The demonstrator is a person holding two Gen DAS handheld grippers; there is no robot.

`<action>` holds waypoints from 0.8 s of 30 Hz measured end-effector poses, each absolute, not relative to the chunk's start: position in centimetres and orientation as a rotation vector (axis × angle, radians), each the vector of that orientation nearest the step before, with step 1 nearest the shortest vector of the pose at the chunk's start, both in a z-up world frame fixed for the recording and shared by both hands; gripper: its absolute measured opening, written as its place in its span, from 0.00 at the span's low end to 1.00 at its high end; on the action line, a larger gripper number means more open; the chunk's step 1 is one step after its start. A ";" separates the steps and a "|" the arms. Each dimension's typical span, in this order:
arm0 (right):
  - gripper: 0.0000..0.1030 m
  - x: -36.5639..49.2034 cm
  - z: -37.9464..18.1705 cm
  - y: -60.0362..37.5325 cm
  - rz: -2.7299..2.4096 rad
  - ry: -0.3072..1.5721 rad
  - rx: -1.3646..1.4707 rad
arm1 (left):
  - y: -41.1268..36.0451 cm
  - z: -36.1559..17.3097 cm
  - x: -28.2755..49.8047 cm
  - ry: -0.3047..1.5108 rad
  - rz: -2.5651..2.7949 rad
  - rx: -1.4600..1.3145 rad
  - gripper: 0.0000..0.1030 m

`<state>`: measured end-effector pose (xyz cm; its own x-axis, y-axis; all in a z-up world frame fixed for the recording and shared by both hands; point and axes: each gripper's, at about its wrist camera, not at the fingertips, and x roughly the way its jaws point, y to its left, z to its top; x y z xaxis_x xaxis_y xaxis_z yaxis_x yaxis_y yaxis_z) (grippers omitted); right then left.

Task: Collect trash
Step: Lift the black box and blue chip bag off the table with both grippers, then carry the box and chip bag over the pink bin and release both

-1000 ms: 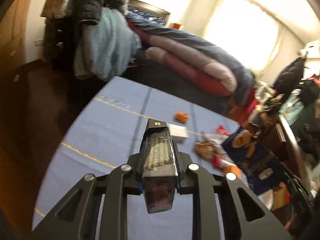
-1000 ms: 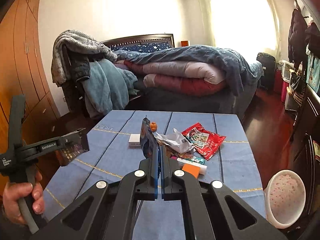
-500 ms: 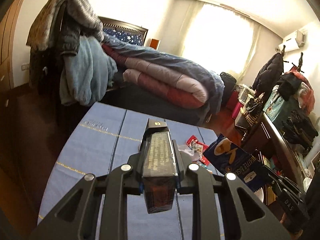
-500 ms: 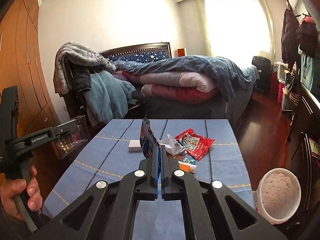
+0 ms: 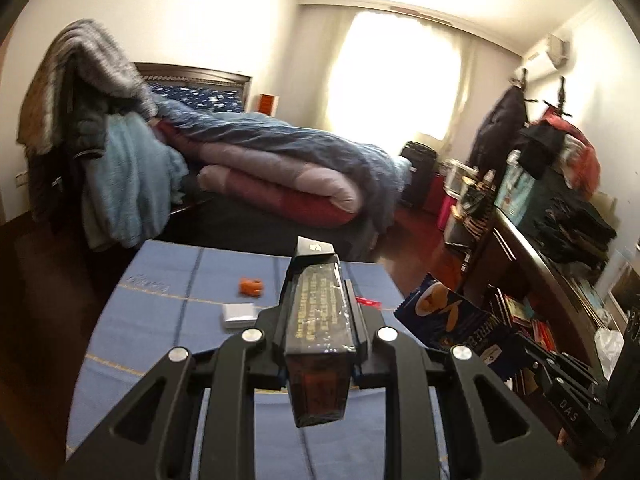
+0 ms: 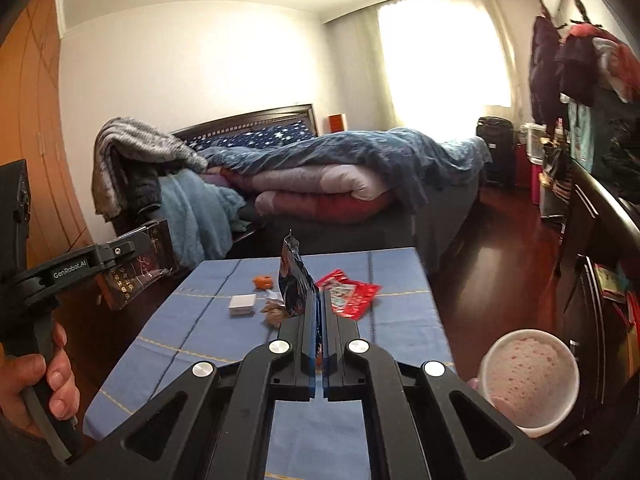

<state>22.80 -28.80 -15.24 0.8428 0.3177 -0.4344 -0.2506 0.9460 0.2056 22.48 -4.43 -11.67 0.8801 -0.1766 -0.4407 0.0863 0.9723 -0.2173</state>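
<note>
A blue table (image 6: 400, 320) fills the middle; the bin (image 6: 528, 384) sits at its four o'clock. The left gripper (image 5: 318, 292) pinches a dark box (image 5: 320, 316). The right gripper (image 6: 321, 308) clamps a blue bag (image 6: 294, 280). A red wrapper (image 6: 352, 296), a white box (image 6: 242, 305) and an orange scrap (image 6: 263, 281) lie at twelve o'clock.

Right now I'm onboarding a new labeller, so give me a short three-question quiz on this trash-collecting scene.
1. What do the left tongs clamp?
2. True or false: the red foil wrapper lies on the blue tablecloth.
3. Which sits nearer the bed: (a) the small white box or (b) the orange scrap?

Key: 1. a dark cellophane-wrapped box; 2. true; 3. b.
</note>
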 end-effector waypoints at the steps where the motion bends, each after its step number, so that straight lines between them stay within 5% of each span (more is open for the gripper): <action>1: 0.02 22.7 -15.3 -29.4 0.291 0.481 0.148 | -5.4 -11.6 22.7 0.476 -0.158 -0.185 0.22; 24: 0.02 21.5 -19.2 -46.1 -0.091 0.513 0.297 | -26.5 -15.0 28.0 0.566 -0.572 -0.010 0.22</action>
<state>21.48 -46.06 -19.21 0.8682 -0.0115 -0.4962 0.1595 0.9532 0.2570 28.05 -26.48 -15.02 0.6934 -0.5150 -0.5040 0.5096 0.8449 -0.1623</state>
